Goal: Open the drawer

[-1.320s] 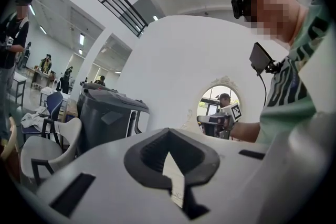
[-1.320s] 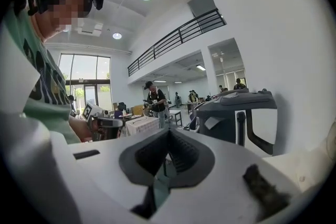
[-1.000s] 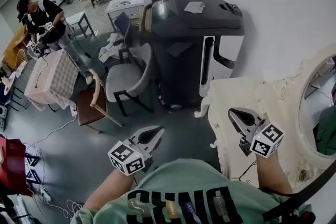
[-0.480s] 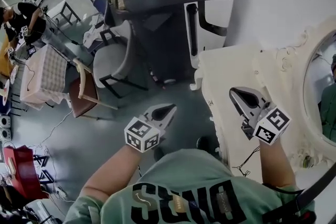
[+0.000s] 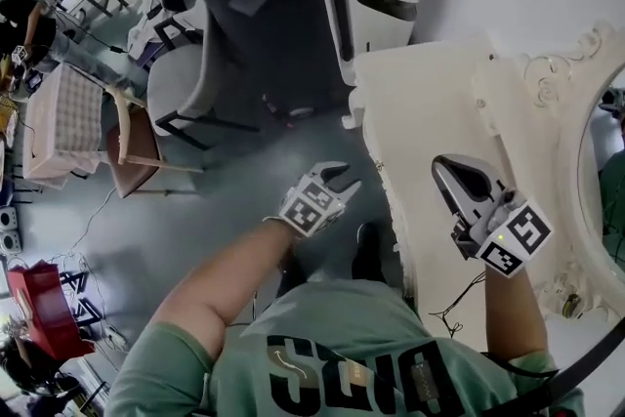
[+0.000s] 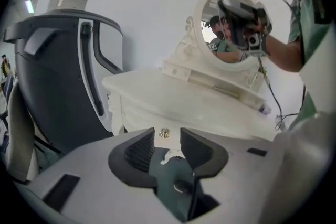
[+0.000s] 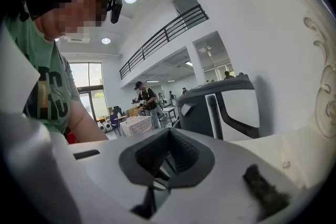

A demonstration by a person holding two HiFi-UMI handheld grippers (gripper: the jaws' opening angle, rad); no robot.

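The left gripper point(image 5: 342, 180) has dropped from beside the person's green shirt point(image 5: 361, 356) and swung in toward the front of the cream dressing table point(image 5: 420, 112). Its jaws, pressed together a moment ago, have just been opening and now stand apart with nothing gripped. The small brass knob point(image 6: 164, 134) of the drawer point(image 6: 140, 115) shows through the gap, just beyond the tips. The drawer sits closed in the table's front, under the top.

The right gripper point(image 5: 449, 173) hangs over the tabletop a little lower than before, its jaws together and empty. Behind it is the oval mirror point(image 6: 211, 34).

Left of the table, the large grey machine point(image 5: 273, 5) has slid up the head view. A wooden chair point(image 5: 132, 146) stands farther off.
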